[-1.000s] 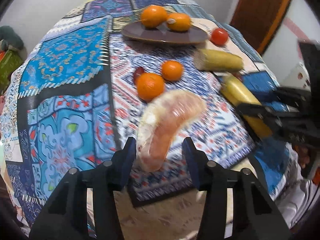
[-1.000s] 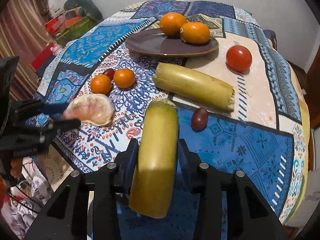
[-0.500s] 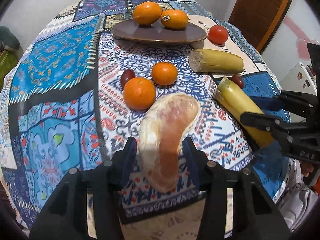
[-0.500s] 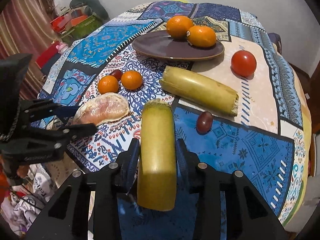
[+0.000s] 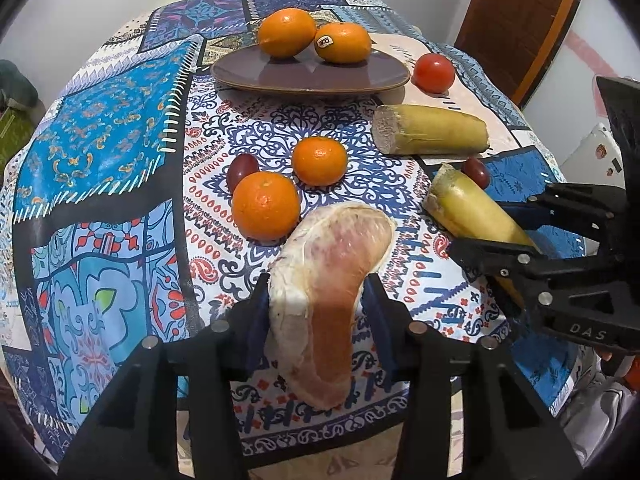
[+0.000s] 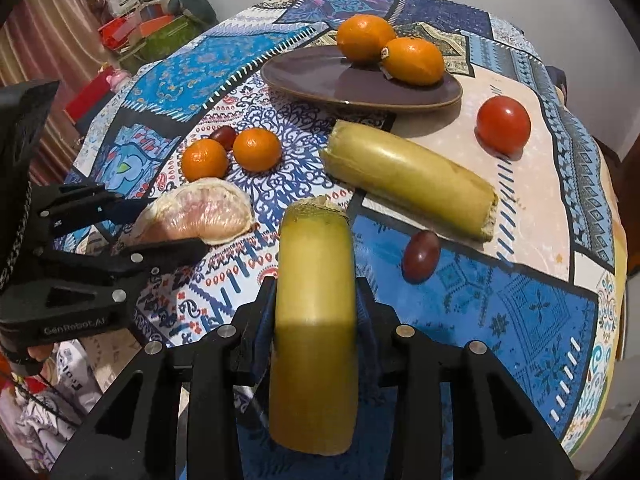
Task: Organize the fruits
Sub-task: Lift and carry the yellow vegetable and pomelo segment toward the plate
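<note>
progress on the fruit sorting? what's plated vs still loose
Done: two oranges on the brown plate. In hand: left gripper, its jaws just closing, on the peeled pomelo segment; right gripper clamps a yellow cane piece. Left loose: two mandarins, tomato, second cane piece, two grapes.

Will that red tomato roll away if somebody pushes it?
Probably yes. The tomato is round and smooth and sits alone on the flat tablecloth, with nothing touching it to stop it. Its shiny skin might also feel a bit slippery. A hard squeeze could likely bruise it, so gentle is best.
</note>
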Tool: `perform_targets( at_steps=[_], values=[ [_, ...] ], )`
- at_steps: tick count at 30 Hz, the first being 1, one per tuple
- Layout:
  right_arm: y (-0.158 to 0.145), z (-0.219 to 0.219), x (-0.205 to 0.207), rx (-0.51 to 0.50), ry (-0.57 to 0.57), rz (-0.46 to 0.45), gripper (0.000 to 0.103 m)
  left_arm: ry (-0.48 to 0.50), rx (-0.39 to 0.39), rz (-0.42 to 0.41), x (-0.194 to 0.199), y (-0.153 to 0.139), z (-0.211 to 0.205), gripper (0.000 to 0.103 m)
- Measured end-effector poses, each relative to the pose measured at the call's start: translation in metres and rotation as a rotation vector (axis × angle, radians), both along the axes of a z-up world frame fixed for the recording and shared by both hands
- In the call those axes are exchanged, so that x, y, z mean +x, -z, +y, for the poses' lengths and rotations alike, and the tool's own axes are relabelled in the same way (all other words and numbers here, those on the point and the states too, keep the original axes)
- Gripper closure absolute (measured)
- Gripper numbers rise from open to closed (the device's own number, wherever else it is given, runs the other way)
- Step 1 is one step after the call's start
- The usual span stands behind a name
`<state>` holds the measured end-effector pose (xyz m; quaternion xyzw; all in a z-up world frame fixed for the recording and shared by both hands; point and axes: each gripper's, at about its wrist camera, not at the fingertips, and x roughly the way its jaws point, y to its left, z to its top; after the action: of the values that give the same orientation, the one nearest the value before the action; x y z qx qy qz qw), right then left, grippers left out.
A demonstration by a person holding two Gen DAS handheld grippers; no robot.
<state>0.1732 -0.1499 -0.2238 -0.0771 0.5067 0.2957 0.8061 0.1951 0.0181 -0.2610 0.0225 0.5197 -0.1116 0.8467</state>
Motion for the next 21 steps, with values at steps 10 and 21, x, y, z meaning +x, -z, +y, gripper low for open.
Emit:
perform_targets(
  at_steps=[10, 21],
  values=[
    [-0.017, -0.007, -0.004, 0.036, 0.005, -0.049, 0.069, -0.027, -0.043, -0.044, -0.008, -0.023, 0.009, 0.079],
    [-0.04, -0.018, -0.003, 0.059, 0.041, -0.111, 0.069, 0.031, 0.011, -0.005, -0.009, -0.017, -0.008, 0.073]
  ],
)
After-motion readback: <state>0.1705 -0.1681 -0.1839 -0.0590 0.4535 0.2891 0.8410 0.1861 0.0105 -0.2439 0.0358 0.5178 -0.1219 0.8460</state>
